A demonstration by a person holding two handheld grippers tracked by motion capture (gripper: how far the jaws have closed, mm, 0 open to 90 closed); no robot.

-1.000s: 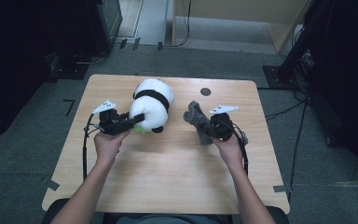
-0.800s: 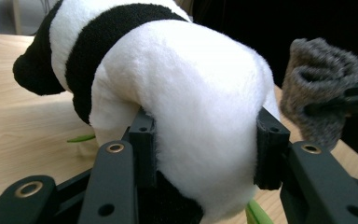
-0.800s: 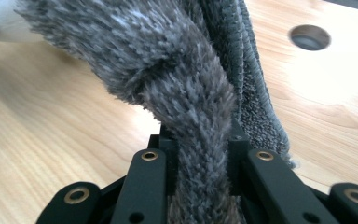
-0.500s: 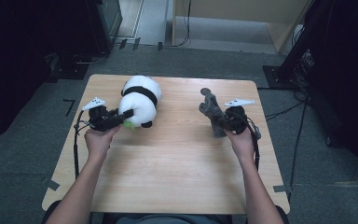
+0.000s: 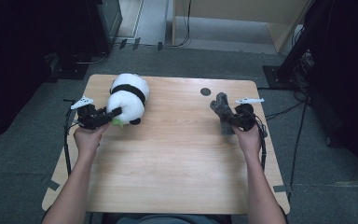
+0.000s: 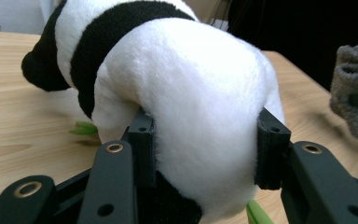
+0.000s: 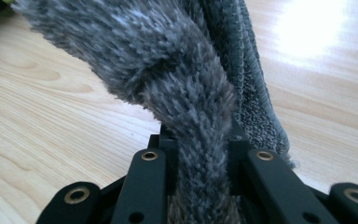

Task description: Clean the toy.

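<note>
A black-and-white plush panda [image 5: 127, 98] lies on the wooden table [image 5: 177, 154] near its far left corner. My left gripper [image 5: 113, 113] is shut on the panda's white rump [image 6: 205, 116], its pads [image 6: 142, 144] pressed into the plush on both sides. A green leaf piece [image 6: 85, 129] pokes out under the toy. At the right side, my right gripper [image 5: 228, 117] is shut on a grey furry plush toy [image 5: 222, 112], which stands up from the jaws. In the right gripper view the grey fur [image 7: 186, 93] is squeezed between the pads.
A small dark round mark [image 5: 205, 92] sits on the table at the far middle-right. Grey carpet floor [image 5: 307, 154] surrounds the table, with black stands and cables [image 5: 289, 70] at the far right and dark equipment [image 5: 102, 23] at the far left.
Both hands have moved apart: the left carried the panda toward the table's left edge, the right carried the grey plush toward the right edge. Both grips held throughout.
</note>
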